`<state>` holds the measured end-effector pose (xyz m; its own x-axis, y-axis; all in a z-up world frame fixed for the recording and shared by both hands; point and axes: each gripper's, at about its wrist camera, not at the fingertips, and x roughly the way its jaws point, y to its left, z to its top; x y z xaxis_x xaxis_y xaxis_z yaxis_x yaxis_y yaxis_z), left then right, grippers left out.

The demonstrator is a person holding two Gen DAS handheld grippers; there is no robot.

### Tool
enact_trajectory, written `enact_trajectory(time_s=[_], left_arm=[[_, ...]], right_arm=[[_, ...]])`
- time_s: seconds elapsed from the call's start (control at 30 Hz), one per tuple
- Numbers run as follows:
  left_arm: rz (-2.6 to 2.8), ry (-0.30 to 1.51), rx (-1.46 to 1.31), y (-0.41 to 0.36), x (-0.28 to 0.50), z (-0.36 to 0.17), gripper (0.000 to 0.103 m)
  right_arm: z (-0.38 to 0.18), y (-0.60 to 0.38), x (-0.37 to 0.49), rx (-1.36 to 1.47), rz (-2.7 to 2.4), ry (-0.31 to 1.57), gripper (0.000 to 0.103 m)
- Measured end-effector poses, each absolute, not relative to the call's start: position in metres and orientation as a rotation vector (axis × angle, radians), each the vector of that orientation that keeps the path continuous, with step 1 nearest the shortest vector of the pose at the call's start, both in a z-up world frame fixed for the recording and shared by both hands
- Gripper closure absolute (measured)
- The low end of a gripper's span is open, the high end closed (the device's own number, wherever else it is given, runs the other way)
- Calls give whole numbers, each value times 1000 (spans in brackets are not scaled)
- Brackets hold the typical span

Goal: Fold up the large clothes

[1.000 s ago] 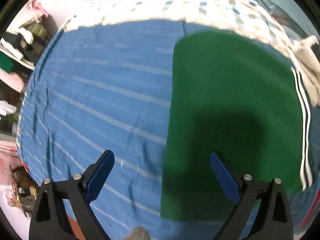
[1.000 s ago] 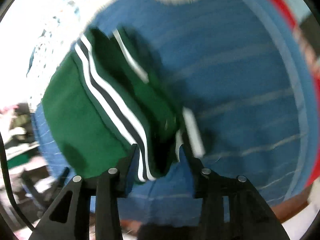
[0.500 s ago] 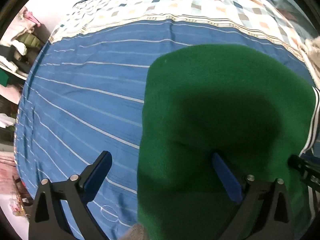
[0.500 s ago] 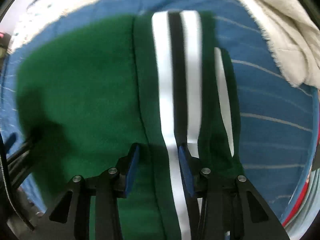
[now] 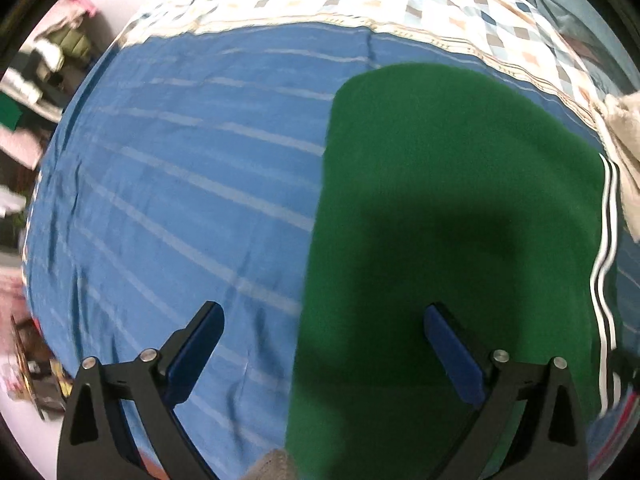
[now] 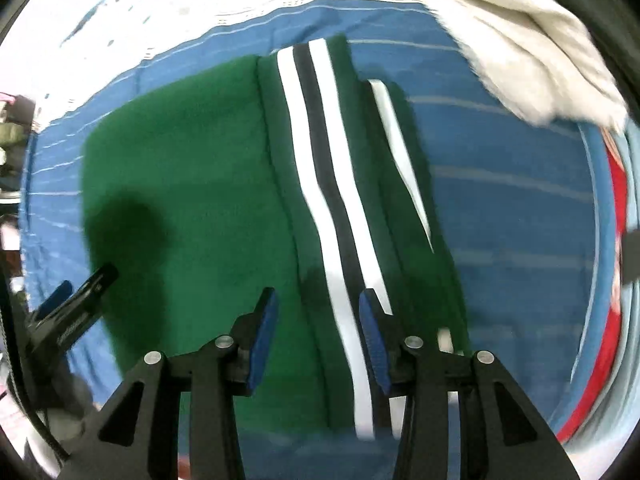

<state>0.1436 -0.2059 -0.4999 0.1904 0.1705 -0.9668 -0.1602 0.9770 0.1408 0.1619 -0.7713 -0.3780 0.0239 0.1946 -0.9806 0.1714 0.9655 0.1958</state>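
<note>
The right hand-held gripper [image 6: 316, 320] hung half-spread over the green garment's [image 6: 192, 184] striped edge, gripping nothing; the left hand-held gripper [image 5: 324, 344] gaped wide above its opposite edge, probably checking the fold.

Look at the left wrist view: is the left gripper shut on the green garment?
No: the left gripper is open, its fingers wide apart above the green garment and blue sheet, pinching nothing.

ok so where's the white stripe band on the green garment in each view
Left wrist: stripe band runs down the garment's far right edge.
Right wrist: stripe band runs down the center, between the tool's fingers.
Shared landmark: cream cloth, upper right in both.
</note>
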Motion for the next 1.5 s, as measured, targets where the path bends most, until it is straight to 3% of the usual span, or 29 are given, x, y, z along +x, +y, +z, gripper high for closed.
enact_trajectory(time_s=[0.13,0.27,0.33,0.53,0.63,0.77,0.8,0.83,0.87,0.9,1.07,1.17,1.3,1.37,1.43,1.5], left_arm=[[270,1428,13,-203,104,-517,0],[263,1492,-84,-196,86,-528,0],[288,1472,-97,-190,76,-515,0],[359,1475,-189,-159,32,-505,0],[365,1521,-178,-154,18,-524,0],[366,1531,-161,-157,16,-539,0],[366,1520,-159,-160,19,-540,0],[367,1511,-158,-163,20,-539,0],[370,1504,-156,-166,22,-539,0],[374,1496,-156,-168,25,-538,0],[394,1500,-158,-176,29,-533,0],[390,1480,-134,-175,24,-526,0],[371,1395,-60,-178,29,-497,0],[358,1343,-32,-183,37,-488,0],[343,1294,18,-191,52,-490,0],[327,1281,31,-194,64,-502,0]], right_arm=[[-382,-773,111,286,47,1602,59],[-446,-770,100,235,10,1692,60],[-447,-770,110,266,-16,1720,57],[-409,-839,64,825,-27,1631,51],[-427,-852,45,1108,49,1613,51],[-469,-848,38,1244,51,1596,51],[-483,-850,37,1319,43,1577,54],[-493,-853,34,1403,31,1534,72],[-495,-854,33,1409,5,1524,75],[-490,-855,31,1404,0,1500,89],[-421,-866,38,1158,-67,1404,94],[-430,-872,58,958,-115,1500,94],[-466,-880,68,980,-121,1617,86],[-457,-881,70,955,-110,1635,78],[-442,-892,65,919,-130,1649,59],[-422,-912,50,836,-171,1634,57]])
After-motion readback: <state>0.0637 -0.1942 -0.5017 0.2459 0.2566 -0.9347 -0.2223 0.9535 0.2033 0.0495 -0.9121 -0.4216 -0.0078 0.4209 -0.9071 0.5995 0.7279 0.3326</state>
